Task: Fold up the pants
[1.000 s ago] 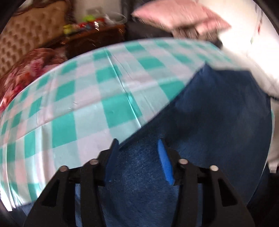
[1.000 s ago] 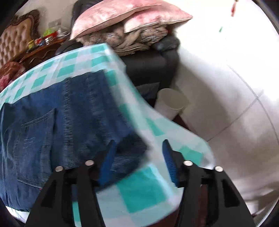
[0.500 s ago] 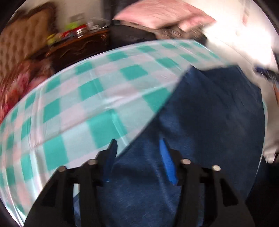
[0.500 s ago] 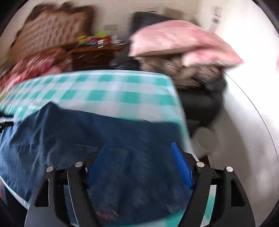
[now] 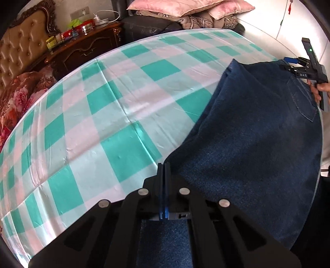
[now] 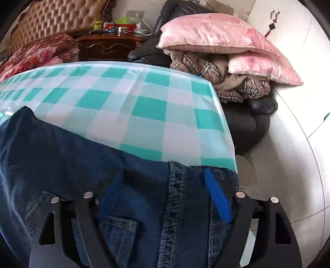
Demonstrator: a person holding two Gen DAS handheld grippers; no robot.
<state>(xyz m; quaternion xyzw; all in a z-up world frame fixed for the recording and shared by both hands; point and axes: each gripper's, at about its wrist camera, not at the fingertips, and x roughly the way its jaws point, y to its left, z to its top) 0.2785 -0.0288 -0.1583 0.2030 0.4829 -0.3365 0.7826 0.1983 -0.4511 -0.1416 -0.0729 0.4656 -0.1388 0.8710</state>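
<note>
Left gripper (image 5: 164, 165) closed with nothing visibly pinched, at the near left edge of the dark blue denim pants (image 5: 257, 134). Right gripper (image 6: 165, 185) jaws opening astride the waistband seam, denim between them, unpressed. Pants lie on the green-checked tablecloth (image 5: 123, 92); judged best to re-grip the edges fully before folding.

Setting: home bedroom. Evidence: tufted headboard (image 6: 55, 18), floral bedding (image 6: 39, 53), carved wooden nightstand (image 6: 107, 46) at far edge of checked-cloth table (image 6: 127, 103); pink pillows (image 6: 214, 37) stacked on dark armchair (image 6: 247, 121).
</note>
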